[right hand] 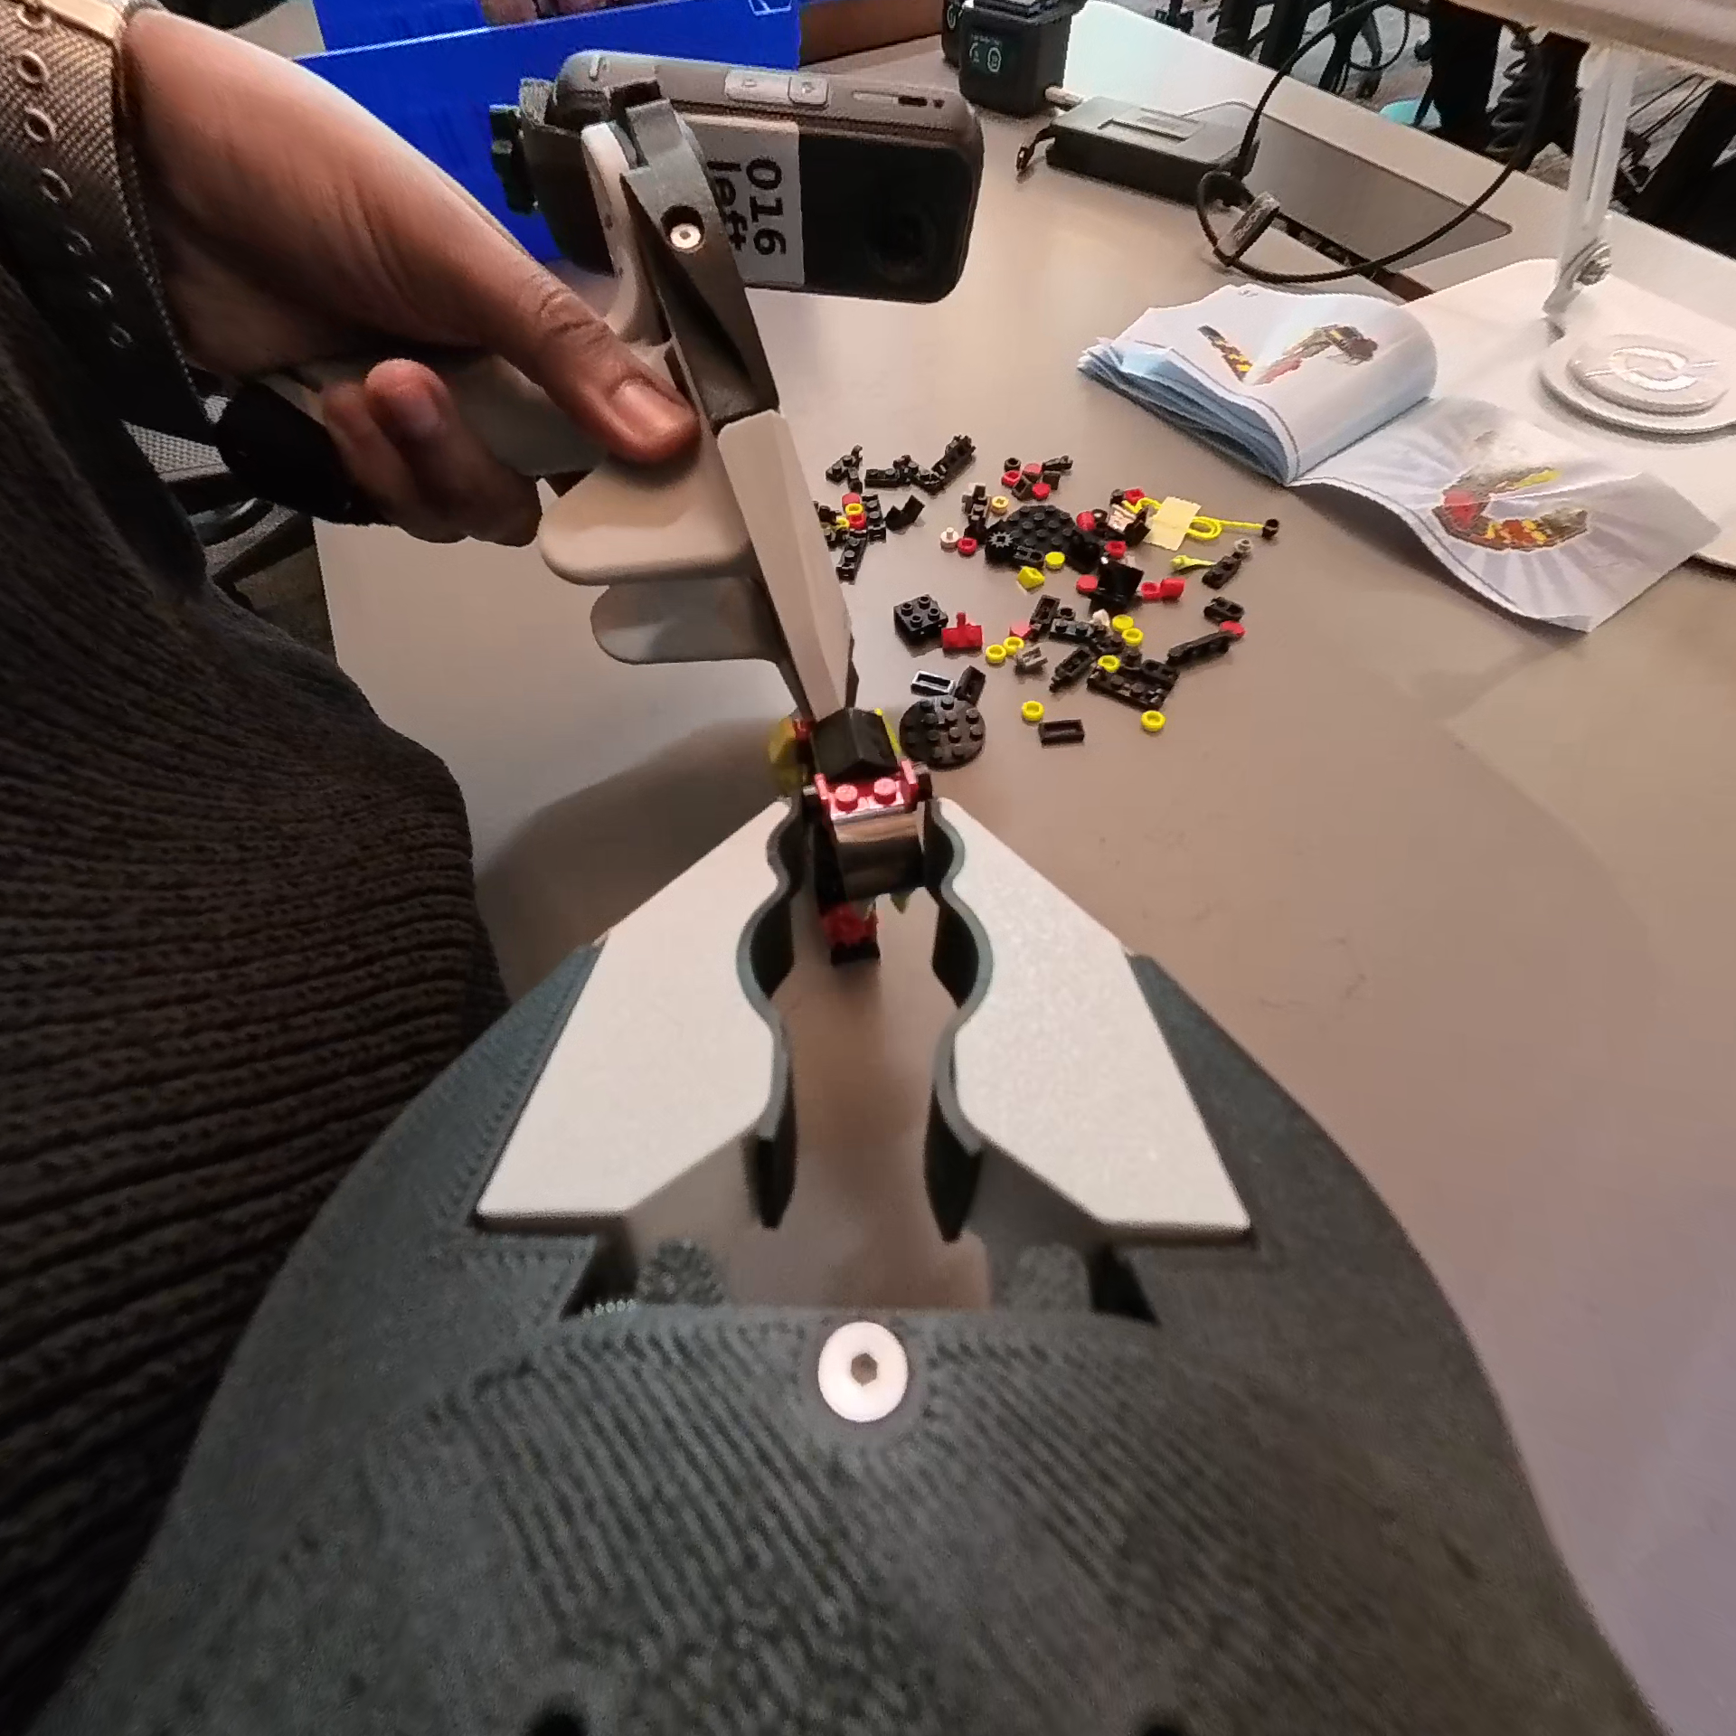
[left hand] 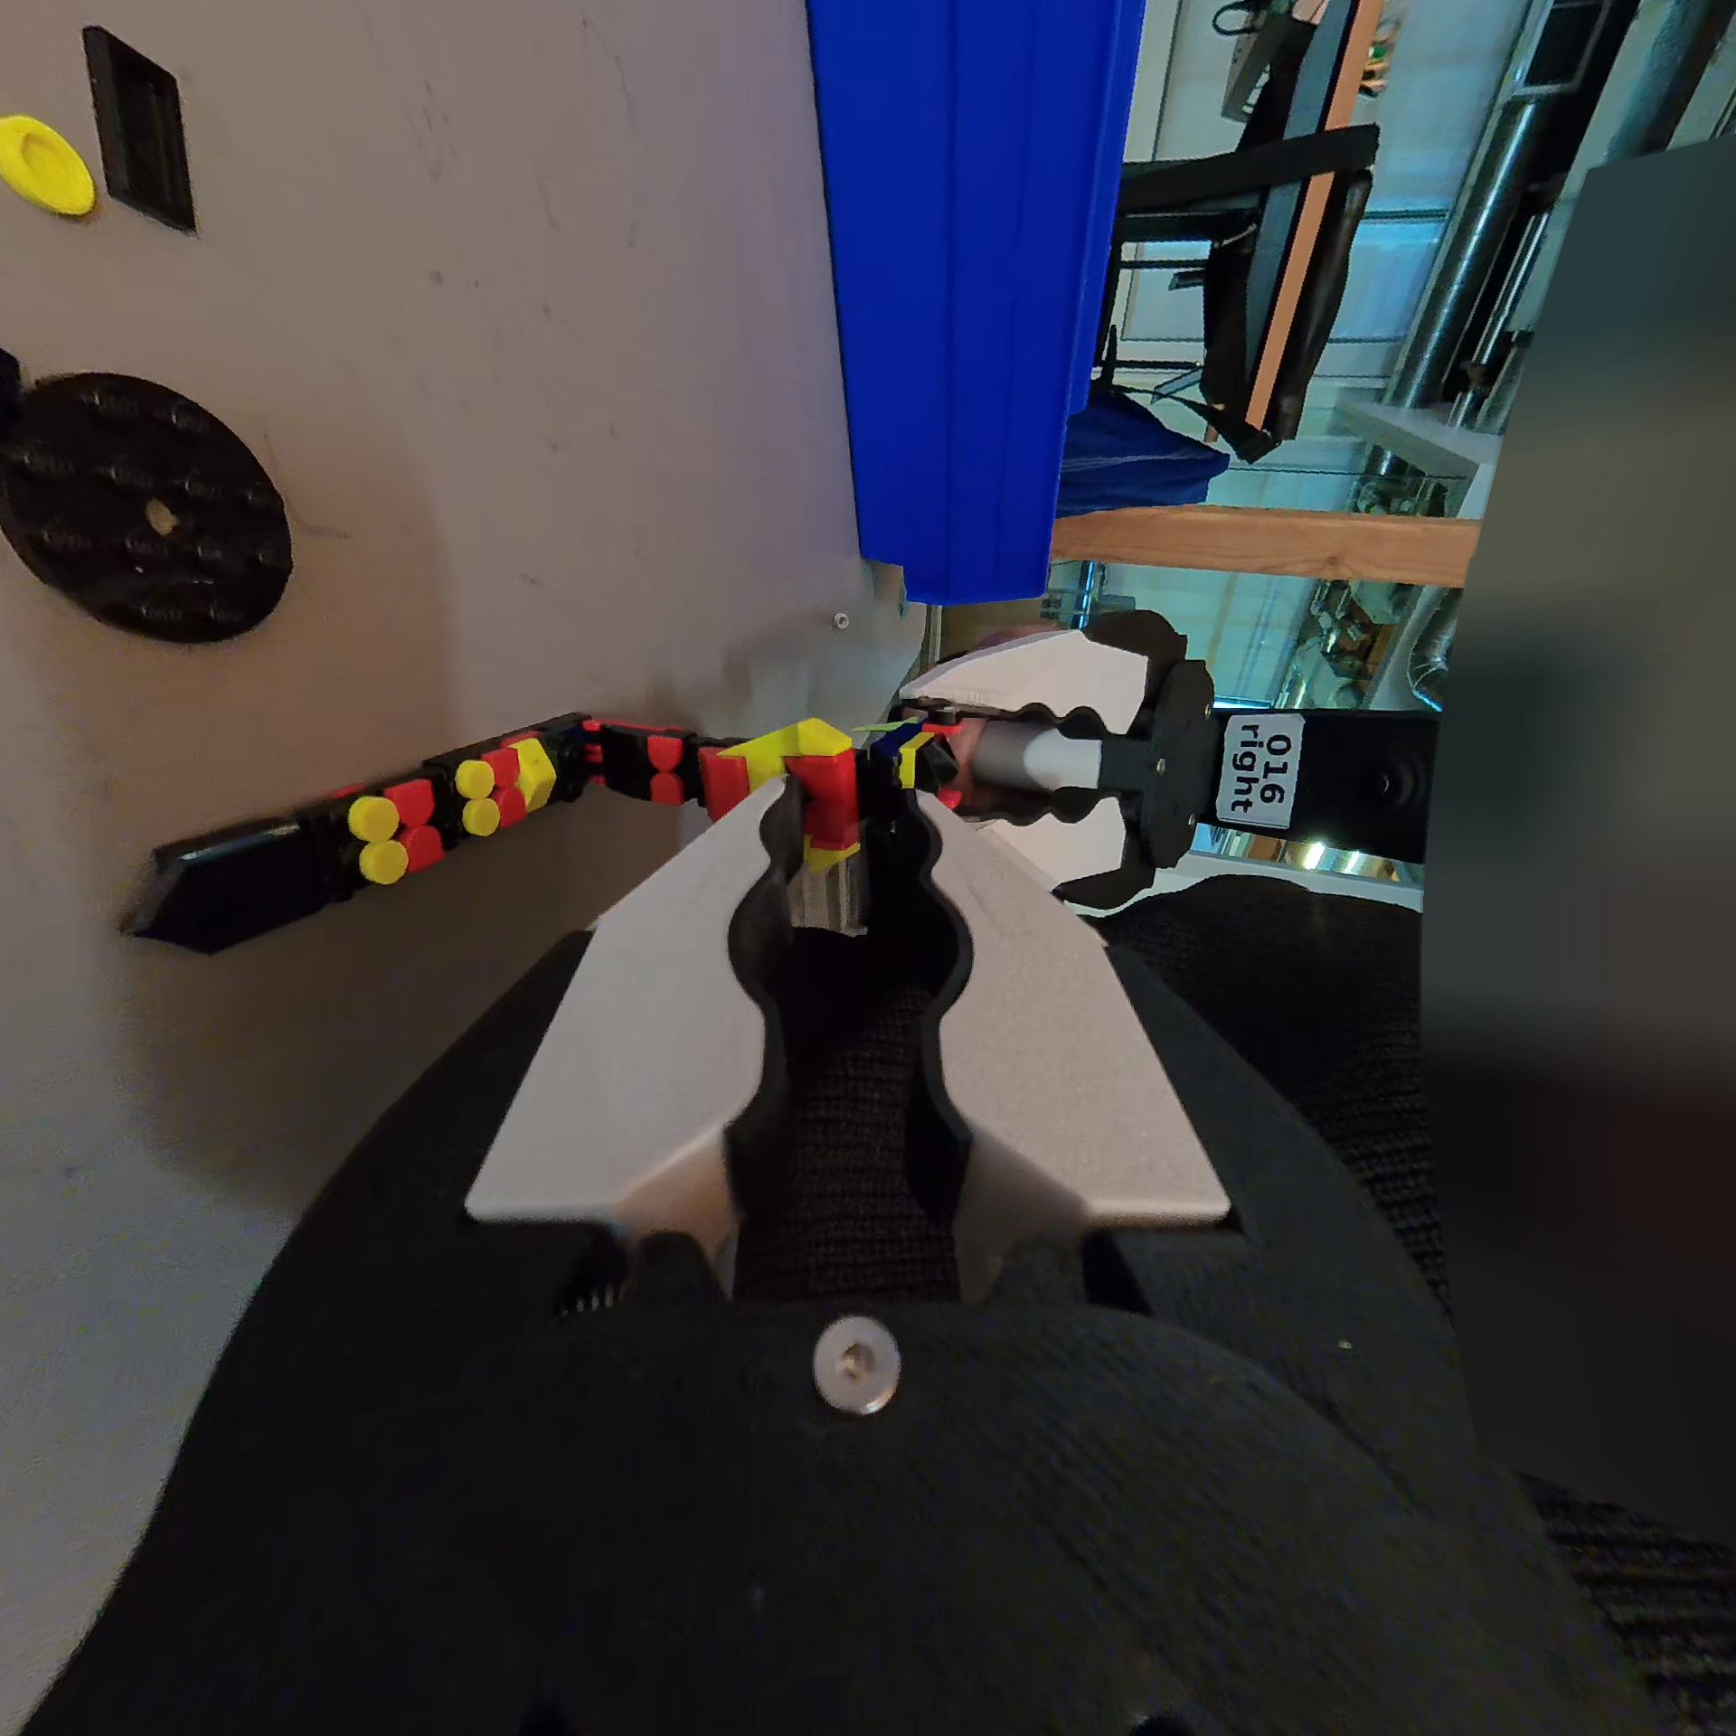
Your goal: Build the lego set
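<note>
Littering the grey table [right hand: 1221,939], loose bricks [right hand: 1043,582] lie beside a booklet [right hand: 1296,376].

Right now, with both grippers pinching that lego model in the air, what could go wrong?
1. The lego model sticks out far beyond the left gripper, so its jointed tail could sag or snap off.
2. The right gripper grips only one end; a twist could split it.
3. Dropped bits could vanish among the loose pieces.

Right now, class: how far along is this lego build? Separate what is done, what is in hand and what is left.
Done: a long black, red and yellow segmented model is assembled. In hand: the left gripper and right gripper both clamp it, meeting at one end. Left: many loose pieces lie on the table beside the open instruction booklet.
</note>
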`<state>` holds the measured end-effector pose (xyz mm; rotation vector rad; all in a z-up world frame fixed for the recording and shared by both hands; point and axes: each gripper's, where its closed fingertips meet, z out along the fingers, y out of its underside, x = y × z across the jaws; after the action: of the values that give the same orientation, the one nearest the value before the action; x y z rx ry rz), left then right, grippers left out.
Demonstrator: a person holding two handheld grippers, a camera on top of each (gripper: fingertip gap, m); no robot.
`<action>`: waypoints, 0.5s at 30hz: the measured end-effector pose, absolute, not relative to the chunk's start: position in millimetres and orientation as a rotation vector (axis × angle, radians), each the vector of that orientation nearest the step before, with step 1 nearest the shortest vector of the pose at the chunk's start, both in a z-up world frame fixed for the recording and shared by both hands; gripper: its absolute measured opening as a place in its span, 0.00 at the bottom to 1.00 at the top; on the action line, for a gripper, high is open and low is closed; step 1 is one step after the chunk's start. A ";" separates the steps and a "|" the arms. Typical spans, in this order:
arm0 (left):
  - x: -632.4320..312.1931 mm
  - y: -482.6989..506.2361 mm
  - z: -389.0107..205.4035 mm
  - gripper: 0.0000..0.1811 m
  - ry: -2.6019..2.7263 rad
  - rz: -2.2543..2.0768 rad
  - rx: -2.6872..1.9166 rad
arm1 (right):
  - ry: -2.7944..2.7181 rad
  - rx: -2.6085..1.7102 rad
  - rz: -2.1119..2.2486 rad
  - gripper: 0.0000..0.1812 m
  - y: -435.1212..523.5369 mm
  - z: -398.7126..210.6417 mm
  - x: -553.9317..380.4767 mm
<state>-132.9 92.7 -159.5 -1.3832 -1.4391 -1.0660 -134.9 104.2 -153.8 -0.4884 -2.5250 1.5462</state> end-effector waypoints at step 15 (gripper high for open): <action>-139.3 91.9 -163.7 0.28 -1.441 -0.978 -1.489 | -2.494 -0.578 1.655 0.13 110.3 -147.4 -140.2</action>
<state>-139.3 91.9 -163.7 -1.4893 -1.4408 -0.9785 -140.2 110.3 -147.4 -0.5776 -2.4944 1.6550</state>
